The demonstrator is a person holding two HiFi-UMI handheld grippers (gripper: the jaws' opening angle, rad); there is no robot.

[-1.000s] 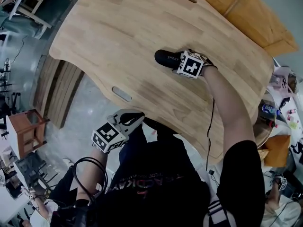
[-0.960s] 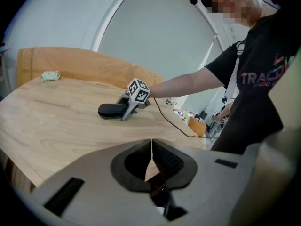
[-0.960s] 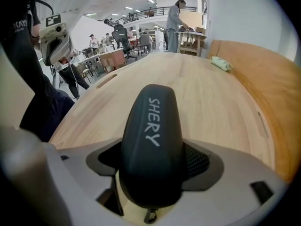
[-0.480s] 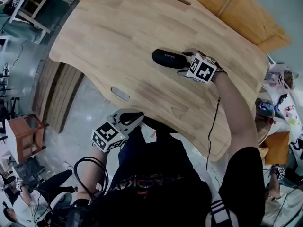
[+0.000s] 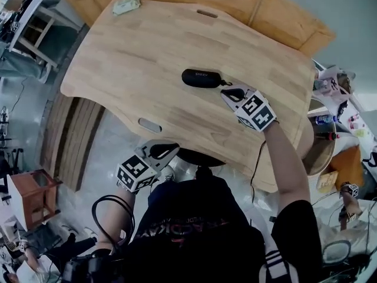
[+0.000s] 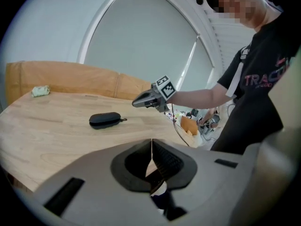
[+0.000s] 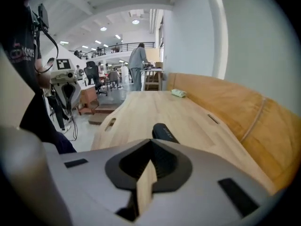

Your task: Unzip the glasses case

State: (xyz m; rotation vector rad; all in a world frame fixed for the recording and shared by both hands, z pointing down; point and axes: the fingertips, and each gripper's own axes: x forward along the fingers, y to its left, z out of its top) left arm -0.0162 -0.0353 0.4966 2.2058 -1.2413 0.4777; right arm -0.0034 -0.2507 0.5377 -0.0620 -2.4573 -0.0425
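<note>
Glasses case: lies zipped shut near the middle of the worktop, zip pull at its right end.
Right gripper: jaws just closed together on nothing; it hovers just beside that pull.
Left gripper: jaws together and empty, off the worktop's near edge.
My plan: I'd pin the case with the left, reopen the right, pinch only the pull, and draw it along the zip.

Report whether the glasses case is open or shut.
Shut: the case lies flat on the table, halves together, no gap visible. Whether its zip is undone is too small to tell.
</note>
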